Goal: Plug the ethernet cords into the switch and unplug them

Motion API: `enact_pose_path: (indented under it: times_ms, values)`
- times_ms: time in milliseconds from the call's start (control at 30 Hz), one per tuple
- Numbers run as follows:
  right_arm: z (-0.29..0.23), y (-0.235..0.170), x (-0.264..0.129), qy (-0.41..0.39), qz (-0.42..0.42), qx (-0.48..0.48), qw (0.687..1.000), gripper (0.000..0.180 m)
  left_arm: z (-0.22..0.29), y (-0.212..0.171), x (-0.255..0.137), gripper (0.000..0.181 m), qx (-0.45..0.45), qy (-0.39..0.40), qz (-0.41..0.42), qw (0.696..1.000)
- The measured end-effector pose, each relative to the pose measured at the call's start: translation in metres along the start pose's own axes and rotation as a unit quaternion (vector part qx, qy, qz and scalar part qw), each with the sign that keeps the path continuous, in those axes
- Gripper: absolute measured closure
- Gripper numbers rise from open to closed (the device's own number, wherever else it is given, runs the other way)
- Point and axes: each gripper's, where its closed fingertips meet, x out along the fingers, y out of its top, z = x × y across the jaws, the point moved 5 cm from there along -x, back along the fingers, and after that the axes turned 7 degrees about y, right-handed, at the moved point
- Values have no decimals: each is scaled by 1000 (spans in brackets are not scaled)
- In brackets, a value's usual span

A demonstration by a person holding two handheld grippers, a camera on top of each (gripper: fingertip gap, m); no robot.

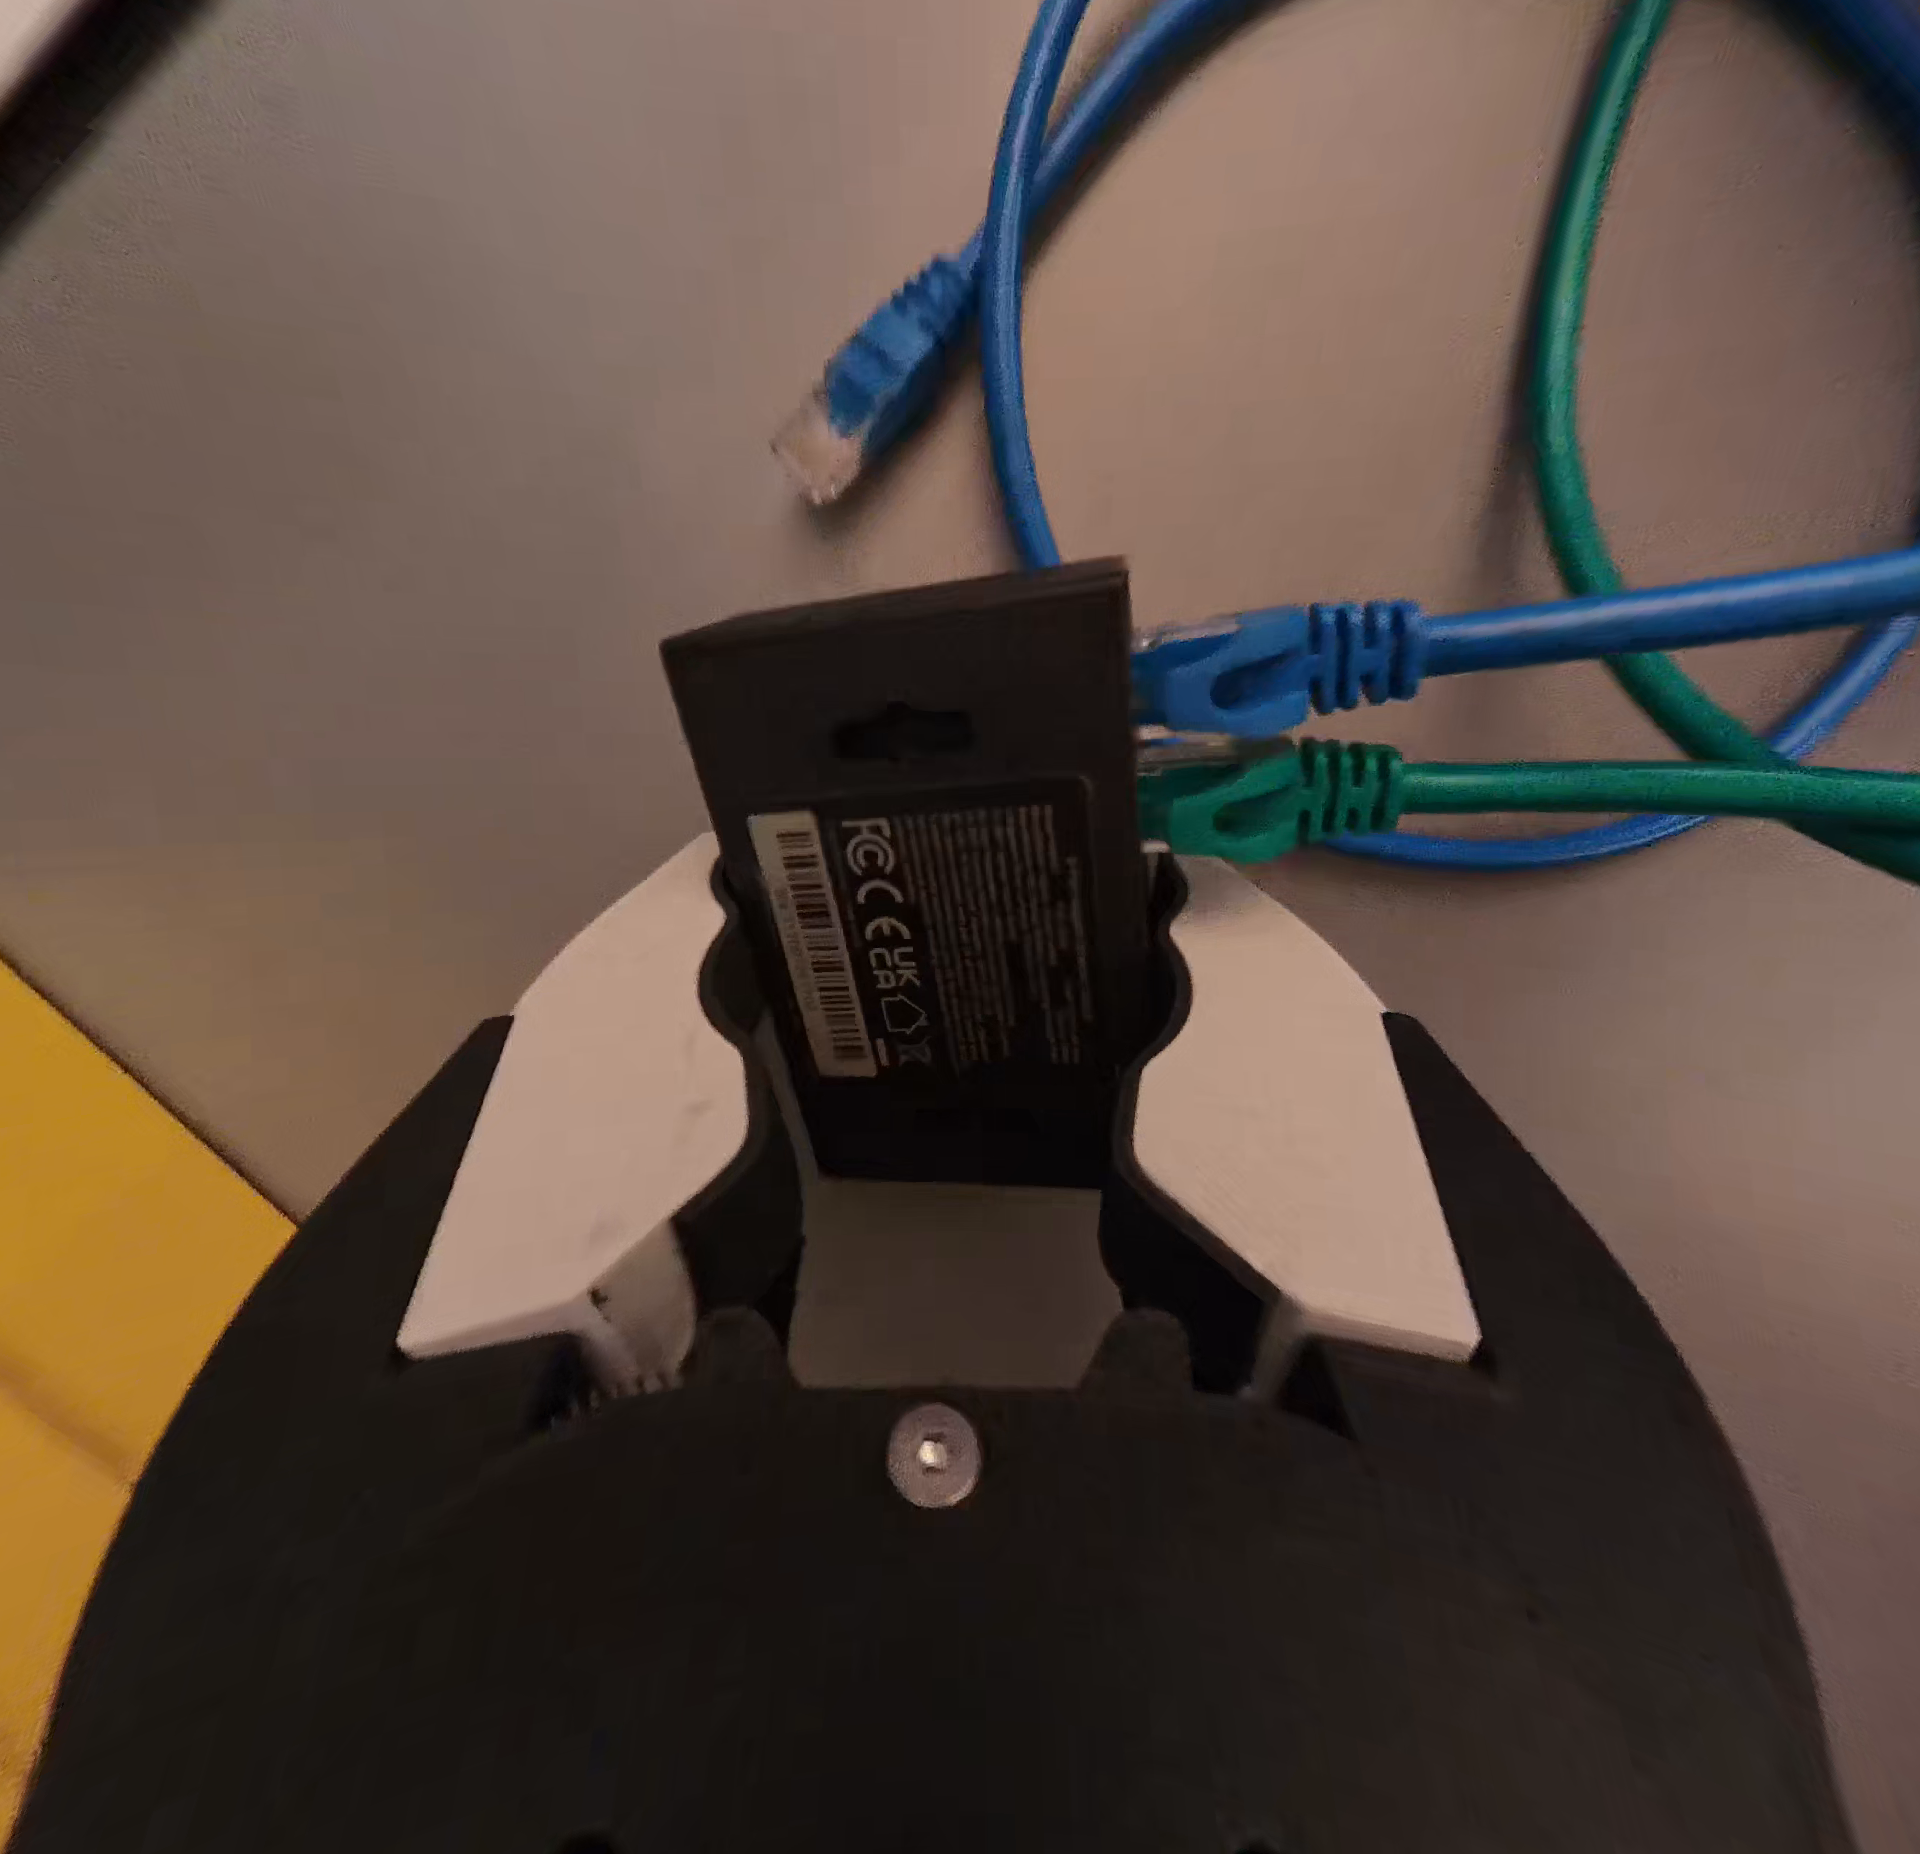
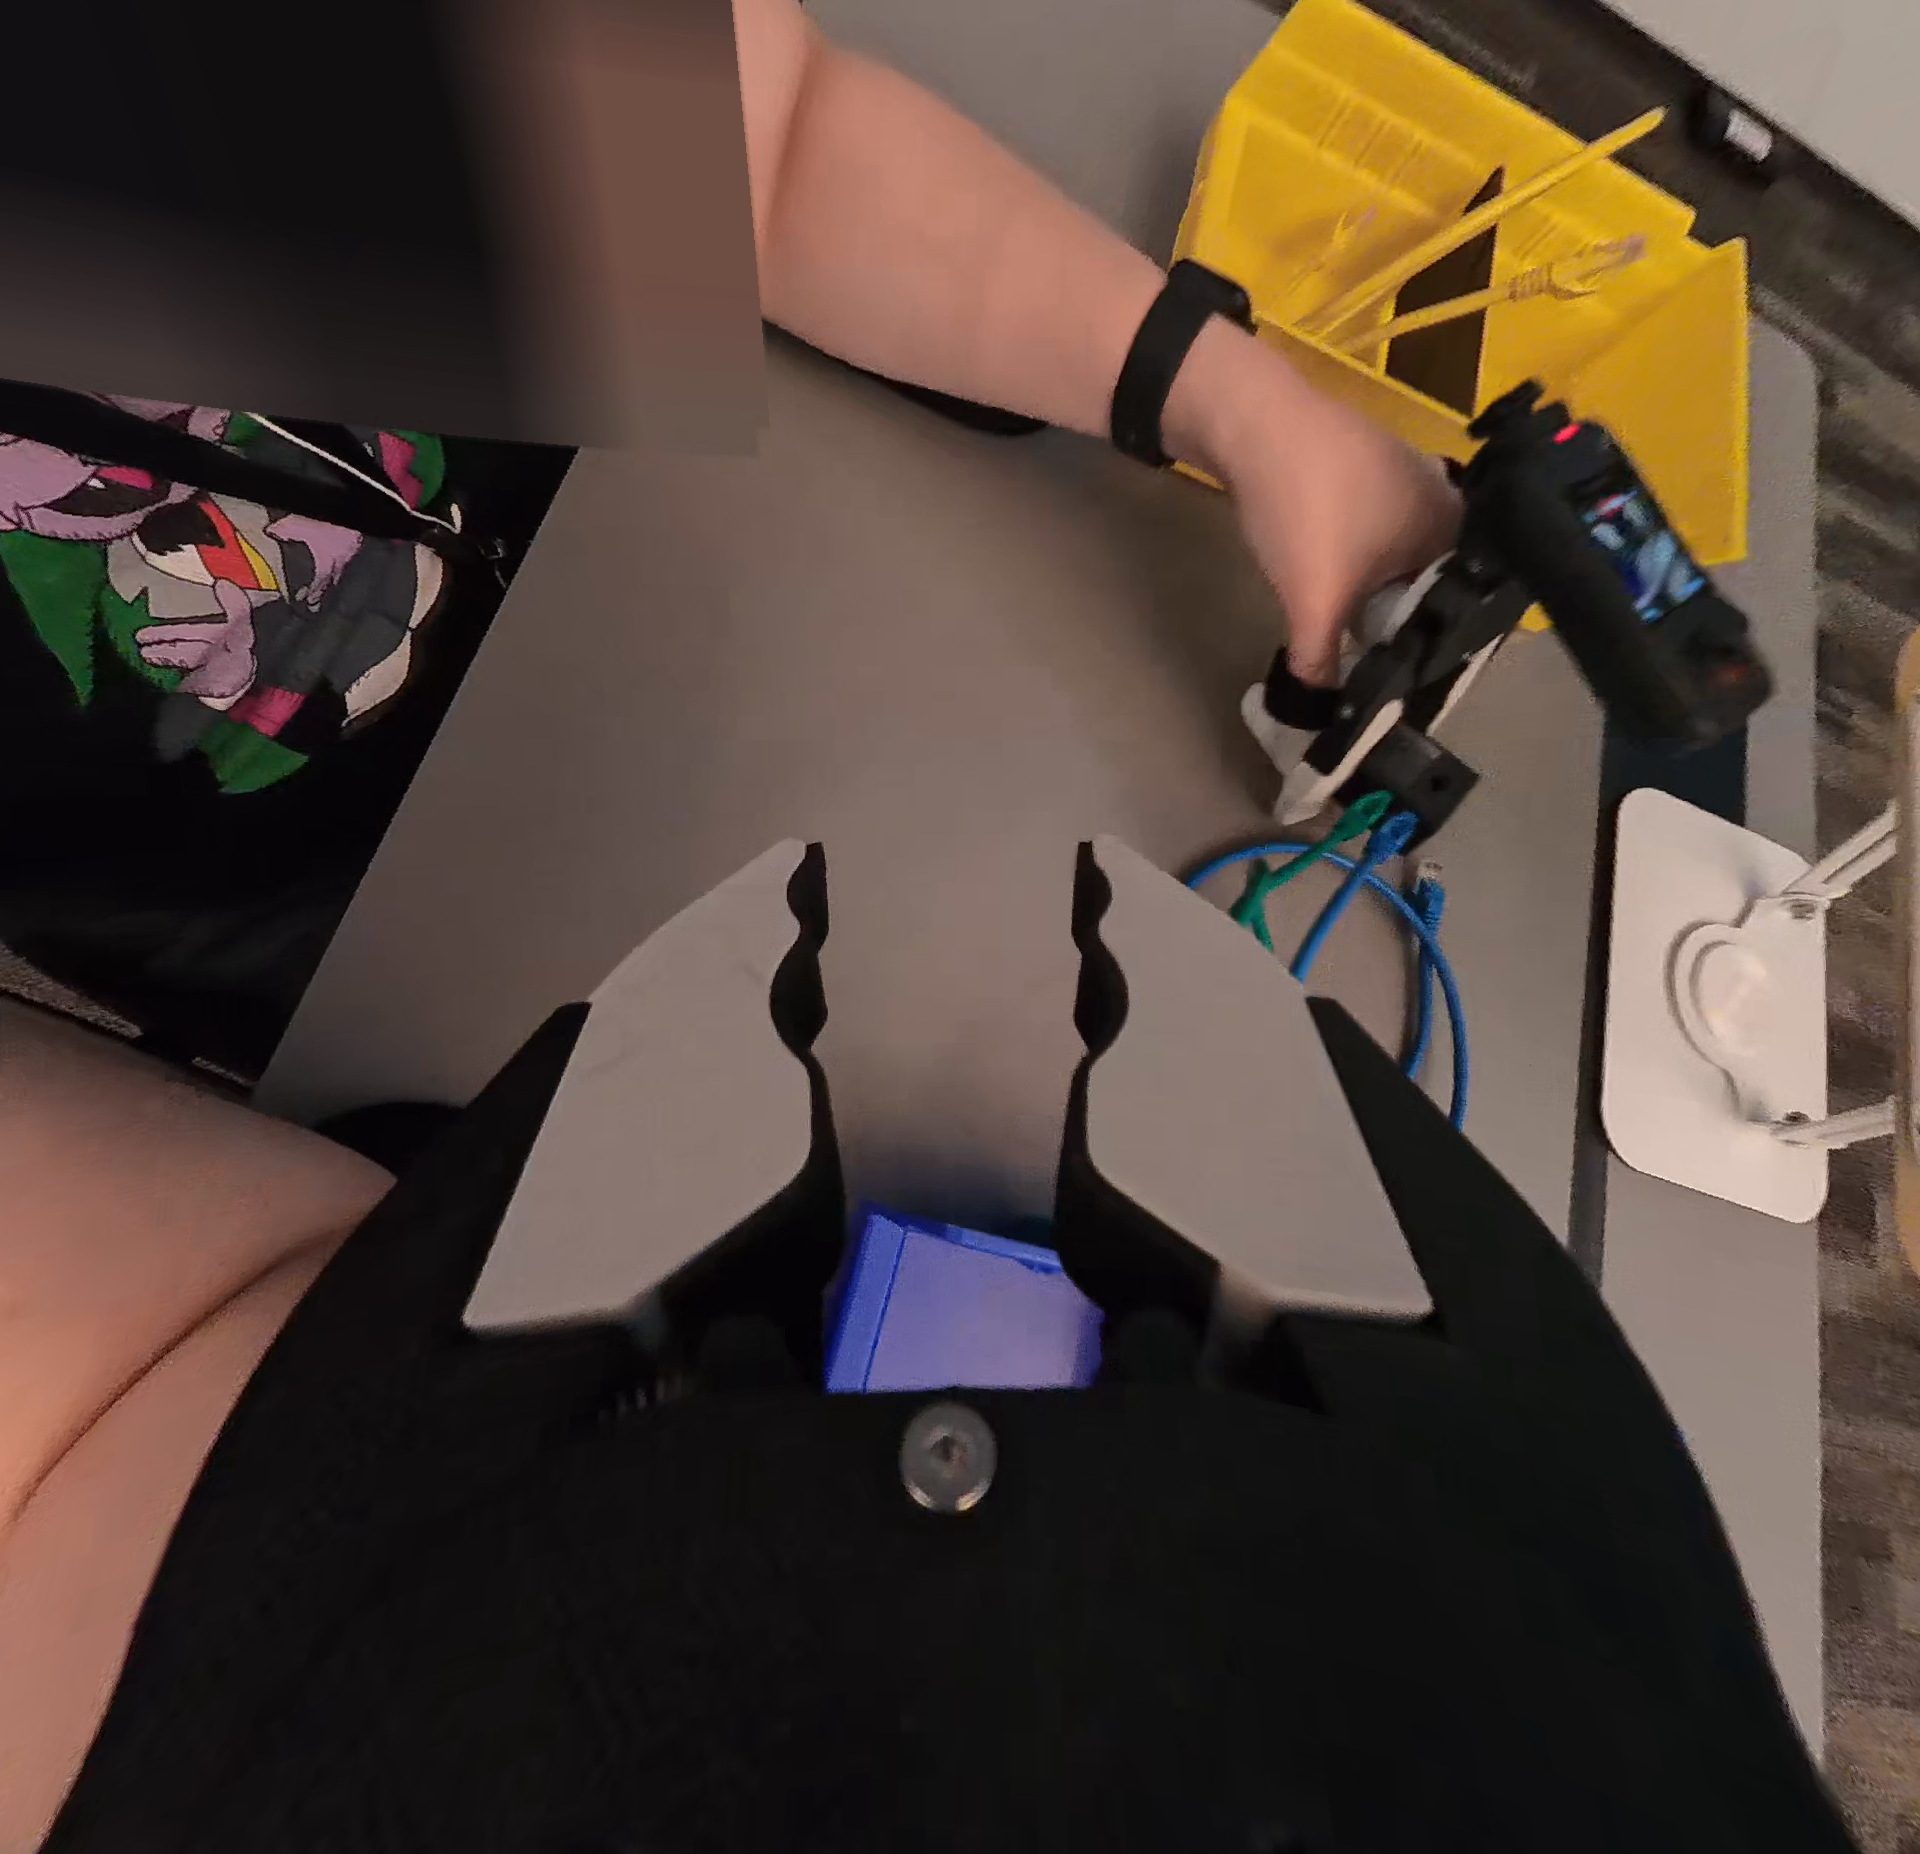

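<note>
My left gripper [image 1: 940,869] is shut on the black switch [image 1: 914,724], label side up, above the grey table. A blue ethernet plug [image 1: 1247,666] and a green ethernet plug [image 1: 1257,802] sit in its right side ports. Another blue plug [image 1: 873,381] lies loose on the table beyond the switch. My right gripper [image 2: 951,859] is open and empty, well away over the table. In the right wrist view the left gripper [image 2: 1351,724] holds the switch [image 2: 1429,776], with the blue cord [image 2: 1434,983] and green cord [image 2: 1262,895] looped below it.
A yellow bin [image 2: 1621,277] stands at the table's far edge behind the left gripper. A white flat stand [image 2: 1714,1004] lies at the right table edge. A blue block [image 2: 966,1316] shows between my right fingers' bases. The person's arm [image 2: 935,246] reaches across the table. The tips of one gripper are about 35 centimeters away from the tips of the other.
</note>
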Motion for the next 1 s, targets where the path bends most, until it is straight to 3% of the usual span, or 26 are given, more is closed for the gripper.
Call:
enact_pose_path:
  times_ms: [33,167,300,467,567,667,800,900,933,1000]
  values:
    - [-1,0,-2,-3,5,-3,1000,133,2,0,2,110,-8,-11,2,1000]
    - [-4,2,-10,-6,27,-17,999,133,3,-1,1,114,-18,-24,1,1000]
    - [-8,2,-10,-4,31,-41,999,133,5,-5,-3,97,-31,-39,-40,998]
    - [-14,5,-3,24,30,-61,997,134,8,1,-41,98,-42,-52,-31,997]
    - [-13,5,0,33,28,-63,997,134,6,7,-86,103,-17,1,8,1000]
    - [-11,5,1,42,34,-61,997,134,-6,9,-161,116,15,97,106,989]
    - [-8,4,3,41,34,-60,997,134,-56,-26,-265,108,-51,238,293,924]
    - [-5,3,6,42,28,-53,997,134,-72,-66,-287,90,-185,113,320,922]
    - [-3,2,7,44,26,-50,997,135,-74,-77,-284,89,-215,76,291,929]
    - [0,1,10,45,20,-43,998,135,-82,-95,-269,94,-234,90,212,945]
